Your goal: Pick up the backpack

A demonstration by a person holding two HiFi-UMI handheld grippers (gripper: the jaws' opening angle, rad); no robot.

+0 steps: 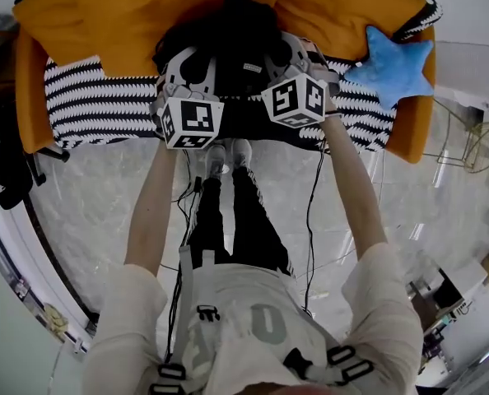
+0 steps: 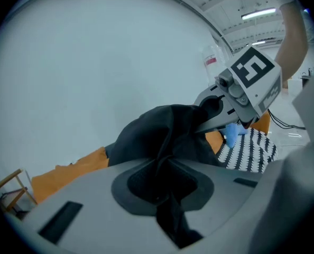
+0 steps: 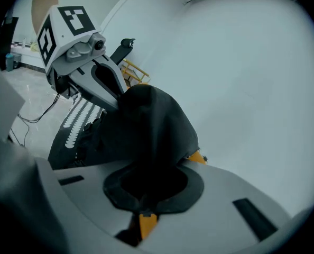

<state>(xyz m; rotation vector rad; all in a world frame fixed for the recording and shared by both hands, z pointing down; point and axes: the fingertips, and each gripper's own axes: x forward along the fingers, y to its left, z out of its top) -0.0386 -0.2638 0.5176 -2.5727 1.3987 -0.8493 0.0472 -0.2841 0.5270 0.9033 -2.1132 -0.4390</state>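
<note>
The black backpack (image 1: 236,31) hangs between my two grippers above the orange sofa (image 1: 104,6). My left gripper (image 1: 202,60) is shut on a fold of its black fabric (image 2: 157,131); in the left gripper view the cloth runs down through the closed jaws (image 2: 165,176). My right gripper (image 1: 271,54) is shut on the other side of the bag (image 3: 146,126), with black cloth and an orange tab pinched between its jaws (image 3: 145,192). Each gripper view shows the opposite gripper gripping the bag, the right one (image 2: 241,89) and the left one (image 3: 88,73). The bag's lower part is hidden behind the grippers.
A black-and-white striped blanket (image 1: 96,97) covers the sofa seat, and a blue star cushion (image 1: 393,64) lies at its right end. Cables (image 1: 310,220) trail over the marble floor by the person's legs. Dark gear (image 1: 2,163) stands at the left, a wire-framed side table (image 1: 467,130) at the right.
</note>
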